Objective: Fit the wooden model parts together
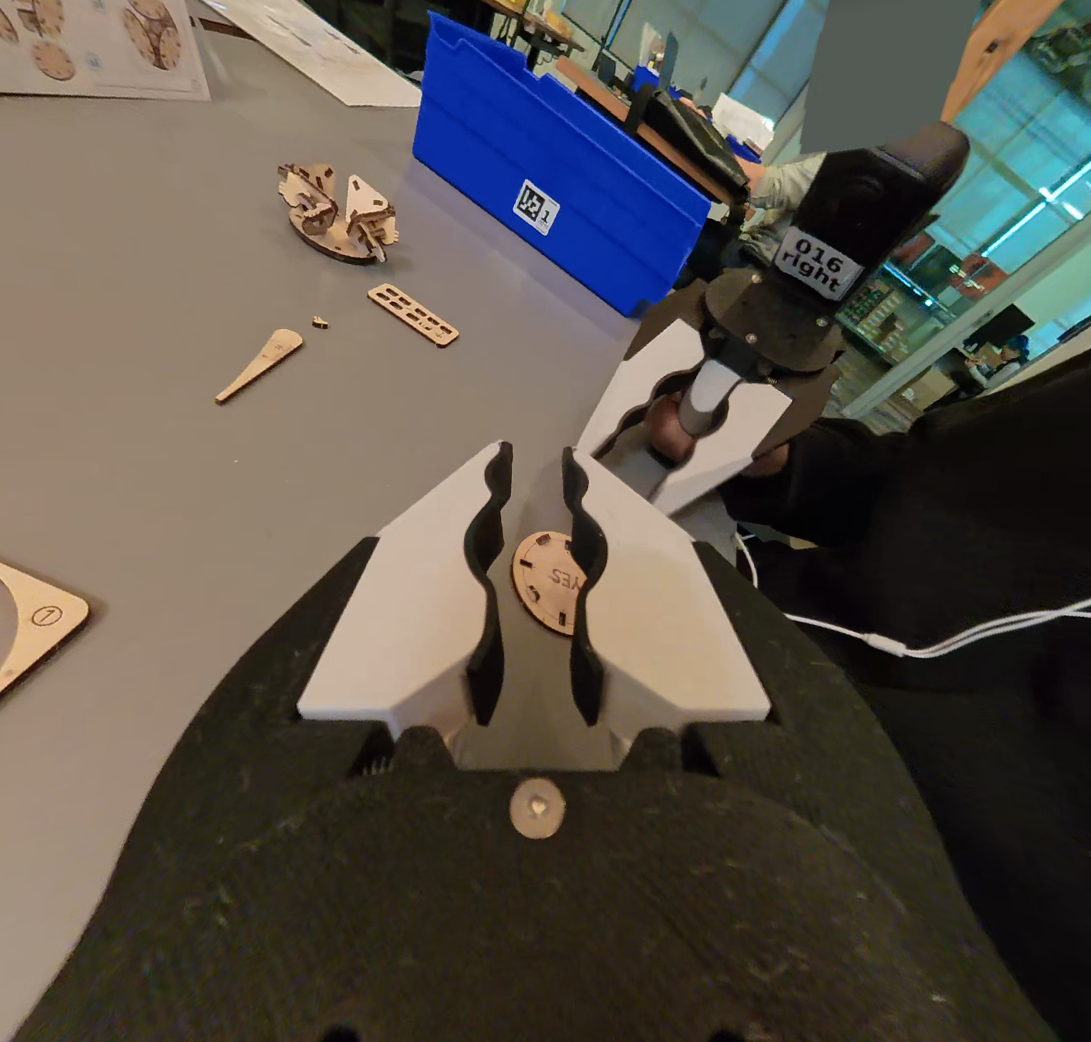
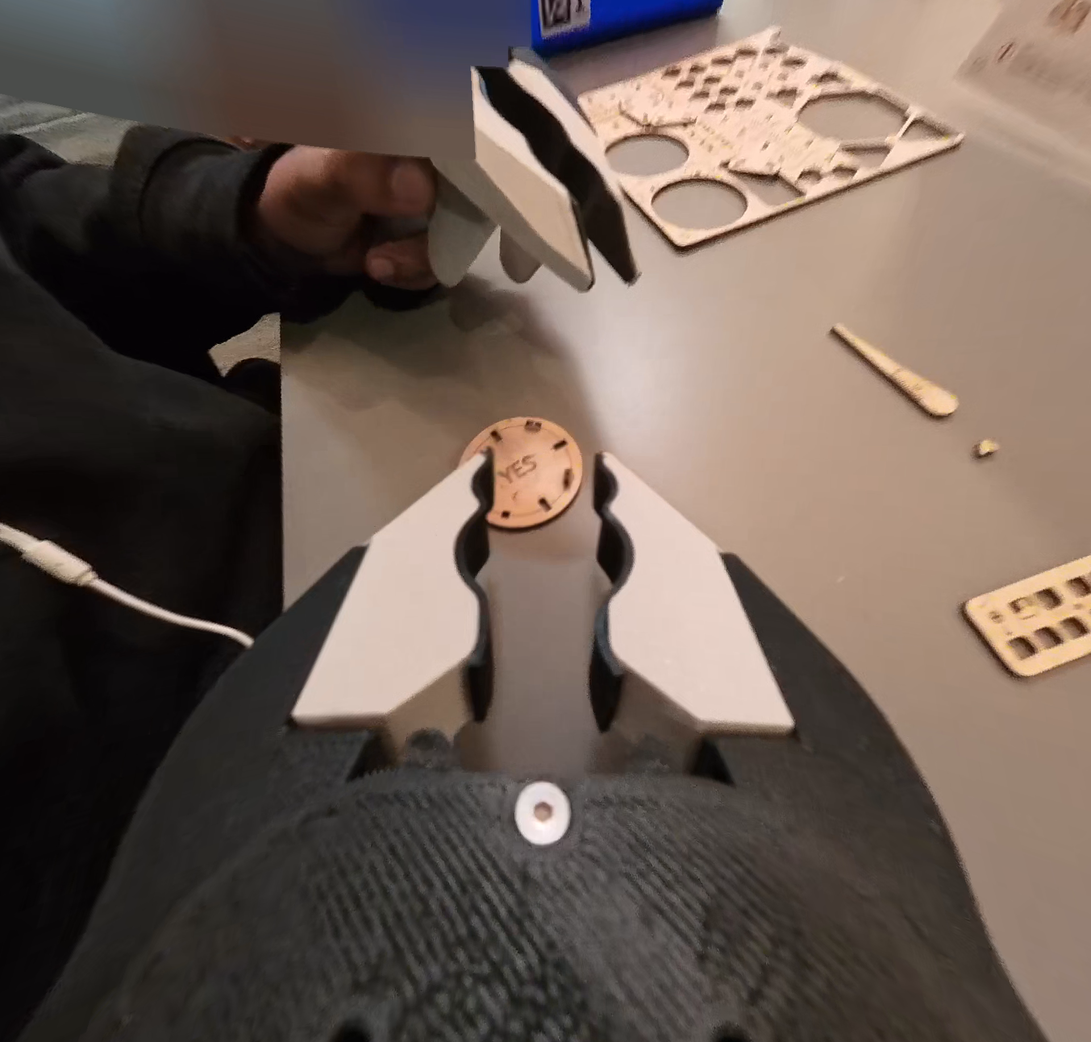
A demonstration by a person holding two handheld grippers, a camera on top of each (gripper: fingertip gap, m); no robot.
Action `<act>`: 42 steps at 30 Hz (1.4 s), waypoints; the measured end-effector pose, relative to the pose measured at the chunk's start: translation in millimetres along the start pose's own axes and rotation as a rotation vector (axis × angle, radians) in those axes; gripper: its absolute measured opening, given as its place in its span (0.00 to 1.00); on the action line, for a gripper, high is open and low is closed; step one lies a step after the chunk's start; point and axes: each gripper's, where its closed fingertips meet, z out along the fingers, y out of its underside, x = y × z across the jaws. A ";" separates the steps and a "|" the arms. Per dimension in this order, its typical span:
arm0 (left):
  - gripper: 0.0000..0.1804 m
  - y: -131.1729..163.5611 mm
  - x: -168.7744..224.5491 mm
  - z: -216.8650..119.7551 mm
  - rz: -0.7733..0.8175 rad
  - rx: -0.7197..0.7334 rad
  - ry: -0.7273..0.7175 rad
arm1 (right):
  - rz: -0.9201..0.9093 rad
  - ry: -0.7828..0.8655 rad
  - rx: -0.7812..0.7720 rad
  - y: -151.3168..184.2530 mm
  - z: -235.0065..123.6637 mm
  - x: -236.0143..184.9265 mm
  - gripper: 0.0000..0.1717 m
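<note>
Left wrist view, left to right: wooden frame (image 1: 35,618), tapered stick (image 1: 260,364), slotted strip (image 1: 413,315), part-built model (image 1: 336,213), blue bin (image 1: 555,187). Wooden disc (image 1: 546,585) lay flat on grey table (image 1: 177,482) (under both grippers). Left gripper (image 1: 536,458) and right gripper (image 2: 540,467) stood parted, holding nothing.

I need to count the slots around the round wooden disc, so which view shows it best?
The right wrist view: the disc lies flat on the table, almost wholly visible, one edge behind the right gripper. In the left wrist view, the left gripper hides part of it.
</note>
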 end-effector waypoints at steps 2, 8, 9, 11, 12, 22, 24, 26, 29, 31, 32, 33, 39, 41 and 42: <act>0.08 -0.3 1.1 -0.8 0.001 0.004 0.006 | -0.054 0.023 0.067 -11.2 -2.3 4.0 0.09; 0.08 1.7 5.2 0.0 0.051 -0.009 -0.006 | -0.037 0.061 0.141 -23.5 -5.6 15.7 0.18; 0.07 1.4 5.4 -0.3 0.057 -0.006 -0.010 | -0.042 0.067 0.144 -23.7 -5.9 15.8 0.17; 0.07 0.4 5.6 -1.4 0.066 0.003 -0.017 | -0.052 0.080 0.139 -23.3 -5.3 16.4 0.18; 0.07 0.3 5.8 -1.9 0.069 0.004 -0.018 | -0.057 0.084 0.134 -22.8 -4.5 16.4 0.18; 0.07 2.8 7.0 -1.0 0.064 -0.011 -0.009 | -0.004 0.101 0.136 -23.2 -5.0 24.7 0.17; 0.06 2.5 6.3 -1.2 0.053 -0.010 -0.005 | 0.016 0.117 0.147 -24.4 -6.7 28.8 0.14; 0.05 2.1 5.4 -2.1 0.046 -0.004 -0.010 | 0.022 0.141 0.155 -25.2 -8.0 32.4 0.07; 0.00 5.2 9.3 -2.2 0.066 -0.018 -0.011 | 0.020 0.259 0.199 -31.1 -13.6 47.1 0.00; 0.00 12.3 14.2 1.2 0.084 -0.057 -0.018 | -0.009 0.354 0.321 -47.6 -24.4 55.8 0.00; 0.00 18.5 17.2 3.8 0.086 -0.090 -0.025 | -0.040 0.375 0.404 -58.7 -30.0 54.9 0.00; 0.00 25.1 19.3 6.3 0.078 -0.119 -0.043 | -0.057 0.371 0.468 -67.6 -32.4 51.8 0.00; 0.00 41.2 31.8 12.2 0.004 -0.131 -0.118 | 0.160 0.205 0.780 -109.0 -36.8 47.9 0.00; 0.00 51.0 22.4 16.4 0.008 -0.207 -0.193 | 0.256 0.173 0.883 -122.8 -39.9 59.2 0.00; 0.00 53.3 18.8 17.8 0.016 -0.229 -0.223 | 0.279 0.176 0.901 -127.7 -37.5 63.5 0.00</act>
